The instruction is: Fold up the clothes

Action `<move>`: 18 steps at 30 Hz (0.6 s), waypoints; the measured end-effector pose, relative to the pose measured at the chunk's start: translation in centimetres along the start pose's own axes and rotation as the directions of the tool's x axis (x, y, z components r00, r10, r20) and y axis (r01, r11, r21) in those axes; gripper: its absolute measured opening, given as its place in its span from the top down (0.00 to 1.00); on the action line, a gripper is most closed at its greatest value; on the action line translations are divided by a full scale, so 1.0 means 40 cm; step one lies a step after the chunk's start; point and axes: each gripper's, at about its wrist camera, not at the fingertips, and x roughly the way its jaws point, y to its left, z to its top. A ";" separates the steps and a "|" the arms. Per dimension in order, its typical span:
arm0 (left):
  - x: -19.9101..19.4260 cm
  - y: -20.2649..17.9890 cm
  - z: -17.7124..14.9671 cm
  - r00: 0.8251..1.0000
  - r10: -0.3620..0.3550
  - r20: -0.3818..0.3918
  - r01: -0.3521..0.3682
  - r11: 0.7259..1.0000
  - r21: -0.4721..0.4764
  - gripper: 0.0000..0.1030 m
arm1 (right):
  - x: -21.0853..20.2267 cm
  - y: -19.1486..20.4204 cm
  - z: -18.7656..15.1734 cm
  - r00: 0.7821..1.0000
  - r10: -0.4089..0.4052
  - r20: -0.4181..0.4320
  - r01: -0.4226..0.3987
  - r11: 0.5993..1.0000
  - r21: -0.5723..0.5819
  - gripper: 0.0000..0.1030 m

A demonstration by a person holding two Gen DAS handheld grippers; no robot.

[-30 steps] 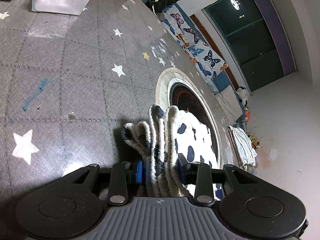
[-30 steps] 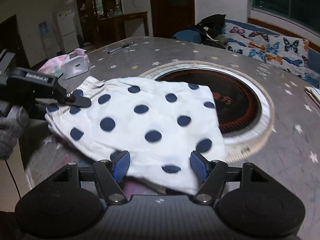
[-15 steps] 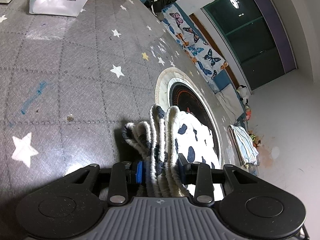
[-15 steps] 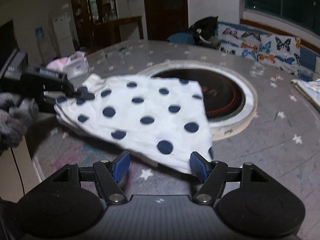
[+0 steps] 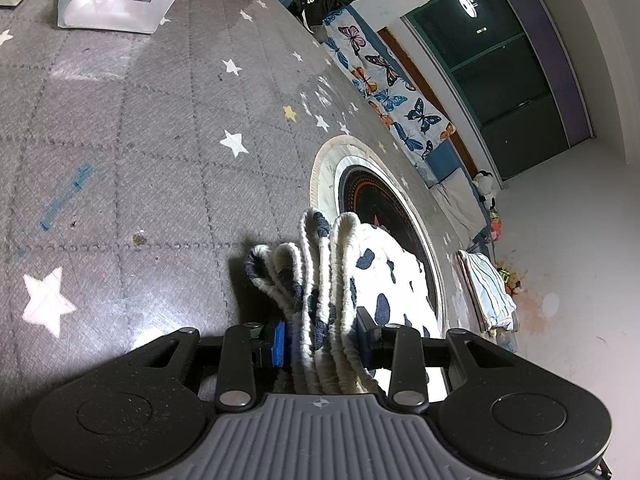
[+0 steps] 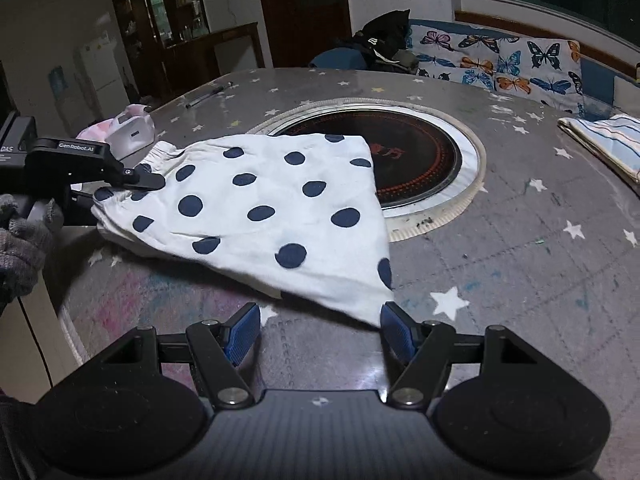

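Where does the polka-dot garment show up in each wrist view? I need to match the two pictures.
Left wrist view: the polka-dot garment sits bottom centre, its gathered edge bunched between the left gripper pads.
Right wrist view: the garment spreads across the centre, with the left gripper holding its left end.
Shared landmark: the round black hotplate set in the table, just beyond the garment.
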 end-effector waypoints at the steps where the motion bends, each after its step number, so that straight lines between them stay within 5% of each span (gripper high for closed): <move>1: 0.000 0.000 0.000 1.000 0.001 -0.001 -0.001 1.000 0.001 0.65 | -0.006 -0.002 0.005 1.000 0.000 0.004 0.000 1.000 -0.001 0.34; 9: 0.000 -0.005 -0.001 1.000 0.007 0.003 -0.007 1.000 0.005 0.65 | 0.021 -0.032 0.076 0.998 -0.003 0.058 0.003 1.000 0.011 0.34; 18: 0.005 -0.008 0.002 1.000 0.012 -0.001 -0.012 1.000 0.020 0.65 | 0.162 -0.081 0.157 0.999 0.011 0.031 -0.014 0.995 0.102 0.47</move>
